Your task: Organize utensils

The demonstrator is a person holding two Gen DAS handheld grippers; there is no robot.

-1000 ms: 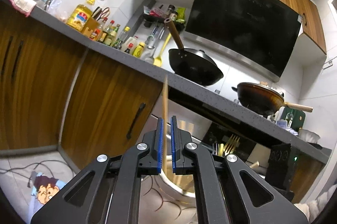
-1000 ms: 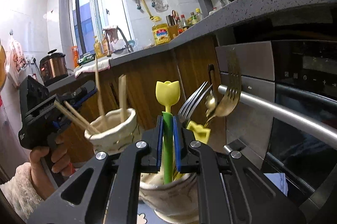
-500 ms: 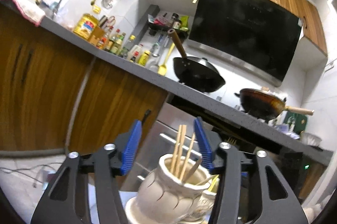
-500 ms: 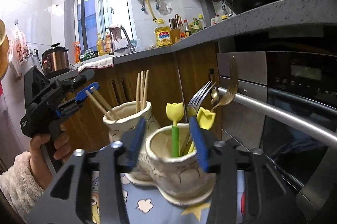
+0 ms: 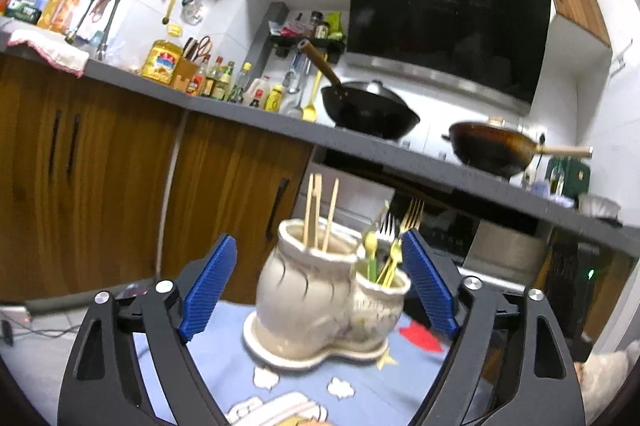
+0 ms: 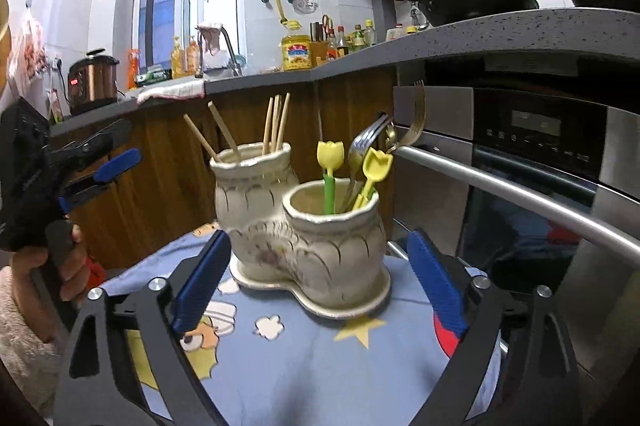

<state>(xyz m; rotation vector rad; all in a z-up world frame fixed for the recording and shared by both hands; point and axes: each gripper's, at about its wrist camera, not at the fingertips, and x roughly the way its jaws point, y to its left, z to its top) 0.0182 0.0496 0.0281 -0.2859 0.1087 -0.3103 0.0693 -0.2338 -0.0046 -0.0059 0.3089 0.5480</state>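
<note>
1. The chopsticks (image 6: 276, 121) stand in the taller pot (image 6: 250, 185); forks (image 6: 370, 145) and tulip-topped picks (image 6: 330, 165) stand in the lower pot (image 6: 332, 222), on the blue cloth (image 6: 304, 358).
2. The left gripper (image 5: 318, 292) and the right gripper (image 6: 320, 286) have just been opening; both are wide and empty.
3. The sorting seems finished.

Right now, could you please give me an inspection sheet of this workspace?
Surface: blue cartoon cloth, bare apart from the holder.
Job's things: ceramic double holder; chopsticks in the taller pot; forks and yellow tulip-topped picks in the shorter pot.
Clutter: nothing seen.
Grippers: left gripper and right gripper open, jaws just opened, nothing held.
Cables: wires on floor.
Surroundings: oven, woks, bottles on counter.
</note>
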